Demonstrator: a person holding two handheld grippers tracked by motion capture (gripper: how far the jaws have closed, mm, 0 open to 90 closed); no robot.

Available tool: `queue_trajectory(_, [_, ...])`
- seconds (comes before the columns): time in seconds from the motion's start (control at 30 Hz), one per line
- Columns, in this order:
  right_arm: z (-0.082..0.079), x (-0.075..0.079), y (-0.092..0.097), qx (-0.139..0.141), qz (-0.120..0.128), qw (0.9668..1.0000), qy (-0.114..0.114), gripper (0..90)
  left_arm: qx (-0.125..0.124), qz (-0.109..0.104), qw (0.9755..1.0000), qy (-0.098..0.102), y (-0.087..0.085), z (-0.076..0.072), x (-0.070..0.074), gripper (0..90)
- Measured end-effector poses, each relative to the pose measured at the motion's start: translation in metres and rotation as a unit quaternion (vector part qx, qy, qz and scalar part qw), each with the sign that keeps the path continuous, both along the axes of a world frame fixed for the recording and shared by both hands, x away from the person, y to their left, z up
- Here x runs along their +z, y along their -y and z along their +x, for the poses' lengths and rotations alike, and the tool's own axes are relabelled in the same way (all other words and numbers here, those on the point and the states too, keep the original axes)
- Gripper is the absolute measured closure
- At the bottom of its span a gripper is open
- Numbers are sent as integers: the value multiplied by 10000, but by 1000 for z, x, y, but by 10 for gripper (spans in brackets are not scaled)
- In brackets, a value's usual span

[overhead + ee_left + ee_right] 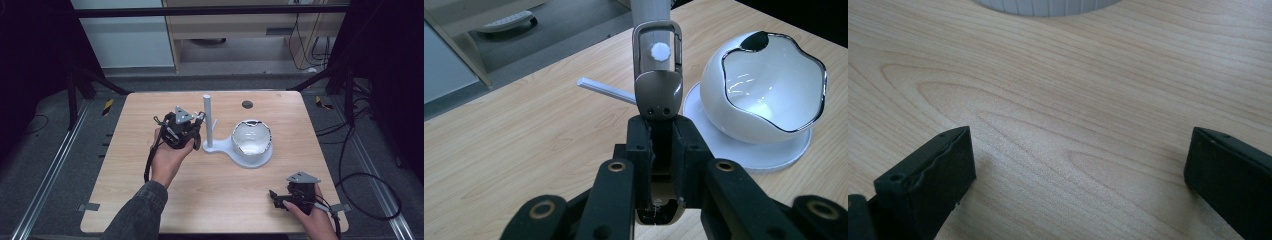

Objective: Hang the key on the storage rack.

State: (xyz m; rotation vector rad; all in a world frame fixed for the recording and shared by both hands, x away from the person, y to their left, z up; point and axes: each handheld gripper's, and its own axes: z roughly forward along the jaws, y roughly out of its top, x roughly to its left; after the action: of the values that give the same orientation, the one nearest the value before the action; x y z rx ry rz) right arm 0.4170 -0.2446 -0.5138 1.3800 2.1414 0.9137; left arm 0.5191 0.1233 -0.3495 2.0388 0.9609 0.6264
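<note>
A white stand has an upright post (207, 120) with thin side pegs (604, 90) and a round base (227, 149). A white bowl (251, 137) with a wavy chrome rim sits tilted on that base. My left gripper (663, 135) is shut on a grey-brown metal handle (658, 92). The handle's end loop sits around a white peg tip (660, 50) right at the post (651, 10). What lies at the handle's lower end is hidden between the jaws. In the high view the left gripper (196, 132) is just left of the post. My right gripper (274, 196) lies open on the table near the front right corner, its jaws (1080, 165) wide apart over bare wood.
The wooden table (150, 200) has a dark round hole (247, 104) near its far edge. The stand's ribbed base edge (1048, 6) lies a short way ahead of the right gripper. Cables trail over the floor to the right of the table (360, 175).
</note>
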Motion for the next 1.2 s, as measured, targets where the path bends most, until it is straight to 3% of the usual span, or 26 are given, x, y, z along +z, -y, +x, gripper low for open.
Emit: queue_trajectory(1.2, [0,0,0,0,-1,10000,-1,3,162,-57,9998,-51,12,13,-20,790])
